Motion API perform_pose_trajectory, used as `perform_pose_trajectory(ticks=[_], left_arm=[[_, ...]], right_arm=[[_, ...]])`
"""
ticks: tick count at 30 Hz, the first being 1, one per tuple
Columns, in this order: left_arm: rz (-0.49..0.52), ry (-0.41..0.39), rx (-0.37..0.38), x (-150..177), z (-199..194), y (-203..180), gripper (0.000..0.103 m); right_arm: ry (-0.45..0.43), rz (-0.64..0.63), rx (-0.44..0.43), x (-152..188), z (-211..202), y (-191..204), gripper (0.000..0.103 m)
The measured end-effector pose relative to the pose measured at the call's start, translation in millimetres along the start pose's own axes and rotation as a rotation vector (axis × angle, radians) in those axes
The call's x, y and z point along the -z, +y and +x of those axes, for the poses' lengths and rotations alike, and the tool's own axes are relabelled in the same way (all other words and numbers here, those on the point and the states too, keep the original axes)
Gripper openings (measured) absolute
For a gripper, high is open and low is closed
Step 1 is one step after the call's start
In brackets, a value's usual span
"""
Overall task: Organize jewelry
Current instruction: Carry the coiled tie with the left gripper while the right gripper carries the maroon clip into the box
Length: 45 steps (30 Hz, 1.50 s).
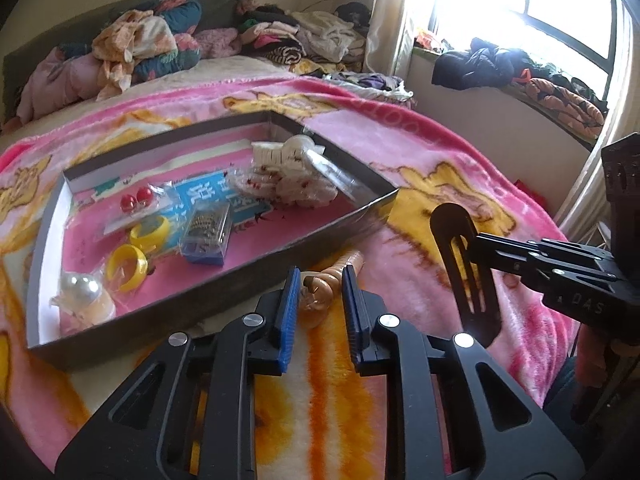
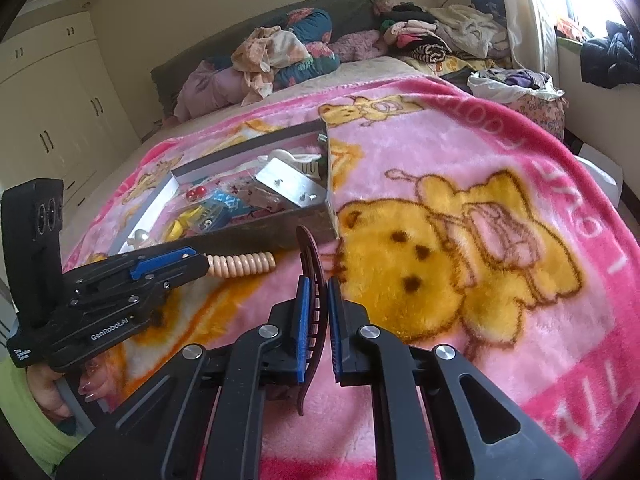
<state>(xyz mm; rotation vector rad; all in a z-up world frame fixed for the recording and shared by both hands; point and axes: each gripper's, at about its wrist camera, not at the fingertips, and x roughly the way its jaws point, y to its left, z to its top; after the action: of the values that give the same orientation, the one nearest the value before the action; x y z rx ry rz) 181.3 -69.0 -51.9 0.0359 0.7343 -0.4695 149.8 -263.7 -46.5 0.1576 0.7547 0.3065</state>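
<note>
A shallow grey box (image 1: 344, 236) with a pink floor lies on the pink blanket and holds yellow rings (image 1: 128, 266), red earrings (image 1: 136, 200), a pearl piece (image 1: 82, 286), a small clear case (image 1: 206, 232) and white hair clips (image 1: 288, 152). My left gripper (image 1: 320, 276) is open around a peach spiral hair tie (image 1: 332, 280) lying just outside the box's near wall. My right gripper (image 2: 318, 280) is shut on a dark curved hair comb (image 2: 312, 256), held above the blanket; the comb shows in the left wrist view (image 1: 464, 256).
The box also shows in the right wrist view (image 2: 256, 236). Piles of clothes (image 1: 280, 40) cover the bed's far end. A window sill with dark clothes (image 1: 480, 64) is to the right. Wardrobes (image 2: 52, 92) stand at the left.
</note>
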Motion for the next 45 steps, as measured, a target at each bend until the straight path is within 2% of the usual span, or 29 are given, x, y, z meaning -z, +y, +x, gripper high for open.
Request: perform_pose_trajectory(ticks=[10, 19, 27, 35, 45], left_arm=[[0.014, -0.065, 0.003, -18, -24, 2, 0.014], [-0.033, -0.134, -0.042, -40, -45, 32, 0.014], [-0.094, -0.159, -0.114, -45, -50, 69, 0.014], [-0.151, -0.145, -0.179, -37, -44, 107, 0.014], [-0.191, -0.126, -0.219, -27, -32, 126, 0.014]], right_arm=[[-0.026, -0.020, -0.002, -15, -11, 13, 0.008], [-0.048, -0.069, -0.030, -45, -5, 38, 0.008], [-0.056, -0.105, -0.076, -75, 20, 63, 0.008], [-0.029, -0.106, -0.116, -96, 62, 81, 0.008], [0.012, -0.133, -0.083, -99, 102, 91, 0.008]])
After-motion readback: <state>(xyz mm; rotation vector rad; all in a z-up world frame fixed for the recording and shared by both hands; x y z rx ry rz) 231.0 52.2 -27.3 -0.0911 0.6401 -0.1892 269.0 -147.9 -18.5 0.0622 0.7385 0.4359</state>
